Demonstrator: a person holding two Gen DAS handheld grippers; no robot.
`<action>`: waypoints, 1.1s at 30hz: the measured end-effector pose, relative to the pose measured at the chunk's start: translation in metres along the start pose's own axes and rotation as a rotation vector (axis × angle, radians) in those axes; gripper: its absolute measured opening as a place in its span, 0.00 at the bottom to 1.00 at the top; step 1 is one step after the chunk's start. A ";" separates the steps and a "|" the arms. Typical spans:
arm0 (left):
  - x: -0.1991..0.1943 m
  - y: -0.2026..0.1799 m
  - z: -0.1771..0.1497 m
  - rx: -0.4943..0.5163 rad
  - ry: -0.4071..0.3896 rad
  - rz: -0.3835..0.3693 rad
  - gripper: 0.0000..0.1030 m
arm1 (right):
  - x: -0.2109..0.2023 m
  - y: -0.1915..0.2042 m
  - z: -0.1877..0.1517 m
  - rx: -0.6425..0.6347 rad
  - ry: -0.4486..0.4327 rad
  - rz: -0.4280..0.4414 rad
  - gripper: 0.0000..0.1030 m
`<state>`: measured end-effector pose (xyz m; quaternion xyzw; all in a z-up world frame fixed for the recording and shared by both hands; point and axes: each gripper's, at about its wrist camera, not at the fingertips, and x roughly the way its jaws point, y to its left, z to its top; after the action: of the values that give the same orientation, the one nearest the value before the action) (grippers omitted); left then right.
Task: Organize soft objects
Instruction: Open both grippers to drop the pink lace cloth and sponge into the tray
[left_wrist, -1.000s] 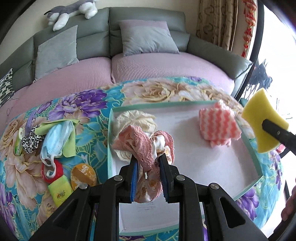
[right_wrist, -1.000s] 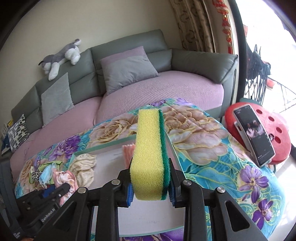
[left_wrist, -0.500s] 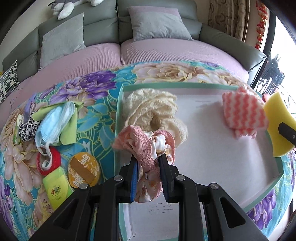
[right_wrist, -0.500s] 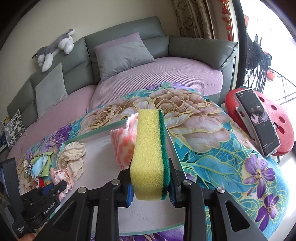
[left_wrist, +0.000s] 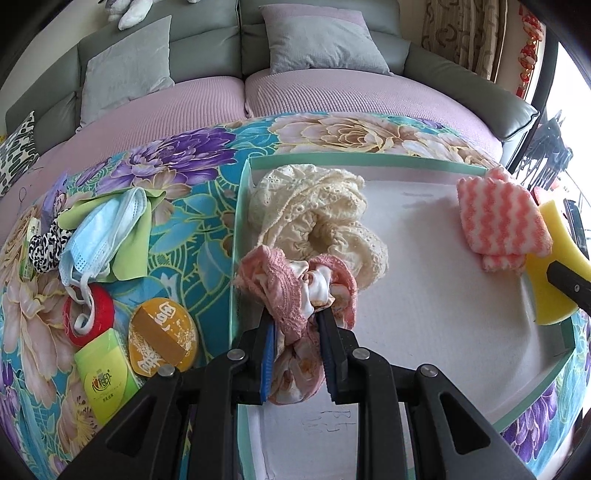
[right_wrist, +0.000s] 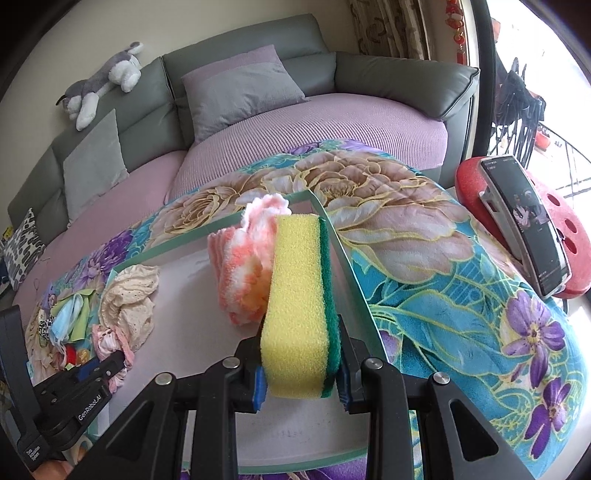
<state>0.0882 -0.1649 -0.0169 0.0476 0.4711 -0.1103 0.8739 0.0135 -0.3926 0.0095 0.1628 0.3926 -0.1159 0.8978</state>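
My left gripper (left_wrist: 297, 325) is shut on a pink lace scrunchie (left_wrist: 291, 288), held over the left side of the green-rimmed tray (left_wrist: 369, 158). A cream lace scrunchie (left_wrist: 317, 218) lies in the tray just beyond it. At the tray's far right rests a pink-and-white striped cloth (left_wrist: 502, 221). My right gripper (right_wrist: 301, 354) is shut on a yellow sponge with a green scrub side (right_wrist: 299, 306), hovering over the tray's right edge (right_wrist: 347, 258) beside the striped cloth (right_wrist: 243, 273). The left gripper (right_wrist: 107, 363) with its scrunchie also shows low on the left in the right wrist view.
Left of the tray on the flowered cloth lie a blue face mask (left_wrist: 99, 236), a green cloth (left_wrist: 136, 251), a leopard scrunchie (left_wrist: 44, 247), red tape (left_wrist: 88, 314), an orange round pack (left_wrist: 162, 336) and a green pack (left_wrist: 105, 380). A phone (right_wrist: 524, 225) leans on a red stool (right_wrist: 554, 206). A sofa (left_wrist: 332, 85) lies behind.
Both grippers have come down closer to the tray. The sponge now sits lower beside the striped cloth, and the pink scrunchie hangs nearer the cream one. Neither grip has changed.
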 end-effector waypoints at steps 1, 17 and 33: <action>0.000 0.000 0.000 0.001 0.001 -0.001 0.23 | 0.001 0.000 0.000 -0.002 0.004 -0.002 0.30; -0.036 0.000 0.008 0.048 -0.035 -0.023 0.68 | 0.004 0.006 0.000 -0.047 0.026 -0.066 0.66; -0.066 0.019 0.014 0.000 -0.139 0.017 0.98 | -0.019 0.015 0.007 -0.090 -0.055 -0.125 1.00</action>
<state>0.0687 -0.1394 0.0449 0.0436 0.4089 -0.1060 0.9054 0.0108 -0.3800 0.0314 0.0943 0.3818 -0.1583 0.9057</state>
